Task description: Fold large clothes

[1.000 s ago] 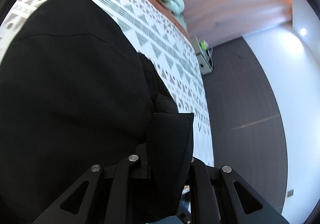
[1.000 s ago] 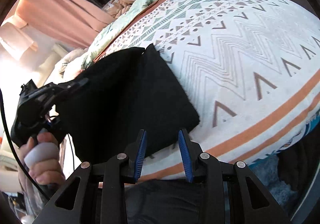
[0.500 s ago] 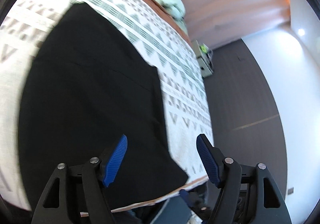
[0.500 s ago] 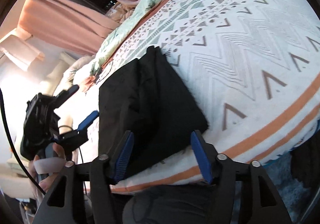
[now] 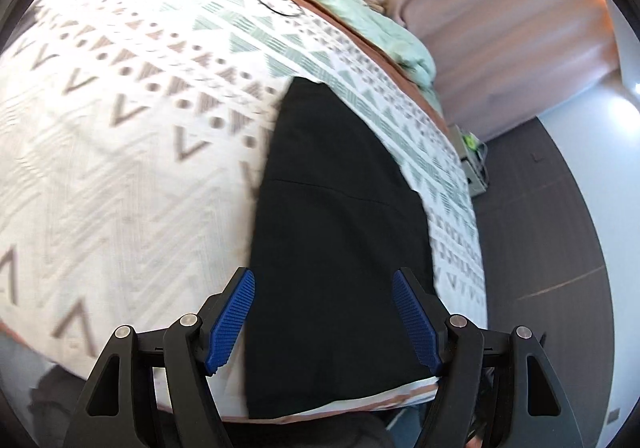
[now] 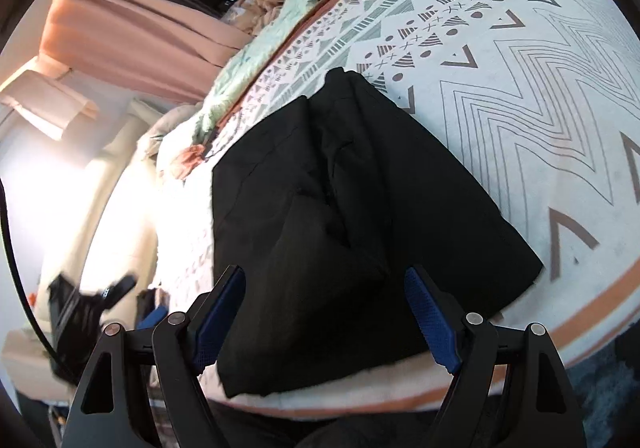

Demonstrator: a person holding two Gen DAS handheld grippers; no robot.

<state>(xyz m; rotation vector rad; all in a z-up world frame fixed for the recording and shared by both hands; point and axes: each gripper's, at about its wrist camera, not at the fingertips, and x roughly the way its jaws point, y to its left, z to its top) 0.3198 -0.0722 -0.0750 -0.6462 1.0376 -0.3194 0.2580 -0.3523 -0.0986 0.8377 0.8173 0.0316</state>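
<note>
— Black garment (image 5: 340, 248) — where is it lying?

— It is lying folded into a flat oblong on the patterned bedspread (image 5: 120, 168), just ahead of the left gripper (image 5: 324, 322), with its near edge reaching the bed's edge below the fingertips. From the right gripper (image 6: 324, 318) it is sitting straight ahead too, layered, with a fold ridge running up its middle.

— Are the grippers holding it?

— No. The left gripper is standing spread wide, its blue pads (image 5: 230, 322) clear of the cloth; its jaws have just been opening, and nothing is pinched between them. The right gripper is spread as well — its jaws have been opening wider just now, with the garment showing through the gap but not pressed by either pad.

— Anything else around?

— A mint green blanket (image 5: 360, 12) is bunching up beyond the garment, far ahead of the left gripper. Pink curtains (image 6: 132, 32) are hanging ahead and to the left of the right gripper, and the left gripper is showing blurred at that view's lower left.
</note>
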